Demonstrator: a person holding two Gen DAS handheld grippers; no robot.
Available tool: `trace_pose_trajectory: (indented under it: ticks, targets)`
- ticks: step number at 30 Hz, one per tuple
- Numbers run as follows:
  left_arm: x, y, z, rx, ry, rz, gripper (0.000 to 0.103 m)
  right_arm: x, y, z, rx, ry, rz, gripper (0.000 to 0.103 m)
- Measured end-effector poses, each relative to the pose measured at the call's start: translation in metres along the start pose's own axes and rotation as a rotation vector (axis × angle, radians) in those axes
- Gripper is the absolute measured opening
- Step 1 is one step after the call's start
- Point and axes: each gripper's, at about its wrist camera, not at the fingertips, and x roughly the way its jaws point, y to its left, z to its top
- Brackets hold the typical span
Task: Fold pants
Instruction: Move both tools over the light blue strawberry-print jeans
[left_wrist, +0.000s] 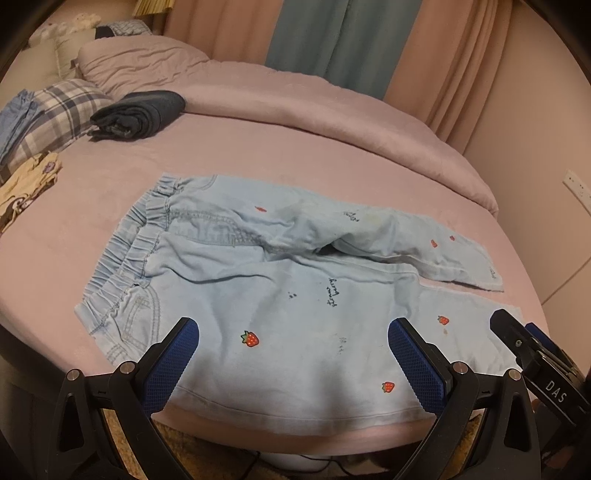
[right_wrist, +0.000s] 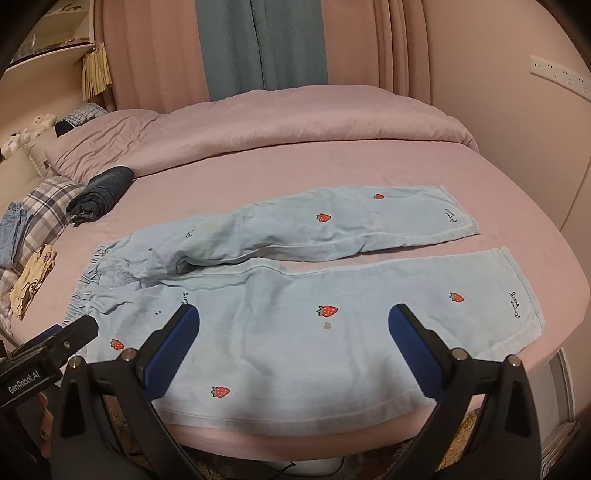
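At far left a yellowish garment (left_wrist: 29, 184) lies by a plaid pillow (left_wrist: 62, 110), with a rolled dark garment (left_wrist: 140, 114) beside it; the light-blue strawberry-print pants (left_wrist: 280, 280) lie spread flat on the pink bed sheet (left_wrist: 110, 162), waistband left, legs running right, script on the near leg reading roughly "strawberry"; the left gripper (left_wrist: 293, 354), marked "GenRobot.AI", hovers over the near leg, jaws apart, holding nothing; the right gripper (right_wrist: 295, 343), marked "DAS", is likewise spread wide and empty above the near leg.
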Motion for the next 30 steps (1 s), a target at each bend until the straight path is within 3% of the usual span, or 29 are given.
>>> trace_pose_trajectory:
  ticks: [19, 30]
  targets:
    - [0.008, -0.003, -0.002, 0.013, 0.022, -0.013, 0.102, 0.010, -0.011, -0.002, 0.024, 0.029, -0.017, 0.103]
    - [0.031, 0.007, -0.005, -0.026, 0.071, -0.002, 0.101, 0.030, -0.051, -0.007, 0.114, 0.074, -0.072, 0.103]
